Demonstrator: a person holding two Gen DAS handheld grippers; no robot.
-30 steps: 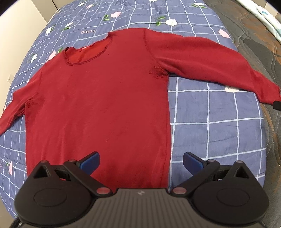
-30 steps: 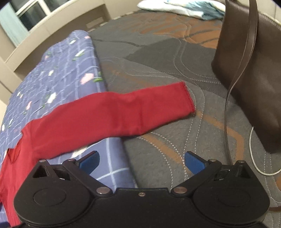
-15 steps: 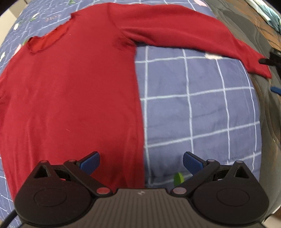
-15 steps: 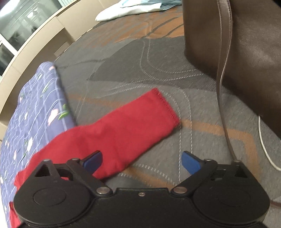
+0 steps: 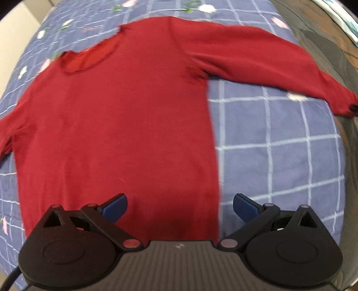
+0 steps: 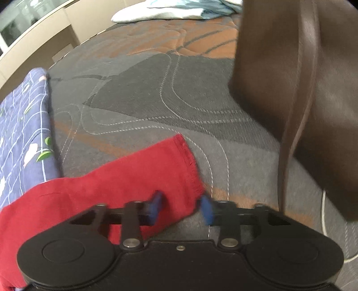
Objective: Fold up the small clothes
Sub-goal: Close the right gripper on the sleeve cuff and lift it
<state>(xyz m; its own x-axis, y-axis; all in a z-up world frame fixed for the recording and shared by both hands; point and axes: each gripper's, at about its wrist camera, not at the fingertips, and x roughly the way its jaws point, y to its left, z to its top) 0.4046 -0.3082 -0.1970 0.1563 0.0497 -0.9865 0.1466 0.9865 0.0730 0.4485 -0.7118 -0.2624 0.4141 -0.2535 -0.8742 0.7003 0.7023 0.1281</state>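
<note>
A red long-sleeved sweater [image 5: 125, 125] lies flat, front up, on a blue checked quilt [image 5: 279, 143]. My left gripper [image 5: 180, 207] is open above its bottom hem, holding nothing. The sweater's right sleeve [image 5: 257, 58] stretches out to the bed's edge, where the right gripper's tip shows at the cuff [image 5: 352, 107]. In the right wrist view the sleeve cuff [image 6: 156, 170] lies on the grey patterned mattress. My right gripper [image 6: 181, 207] has its jaws half closed around the cuff's near corner, with a gap still between the blue pads.
A brown leather bag [image 6: 302, 89] with a hanging strap stands right of the cuff. A white cable [image 6: 324, 215] lies beside it. Folded pale cloth [image 6: 170, 11] sits at the far end of the mattress [image 6: 156, 94]. A beige wall panel [image 6: 44, 38] borders the bed.
The right gripper moved down onto the sleeve cuff and its jaws narrowed from wide open to partly closed around it. The left gripper swung back over the sweater's hem, still open.
</note>
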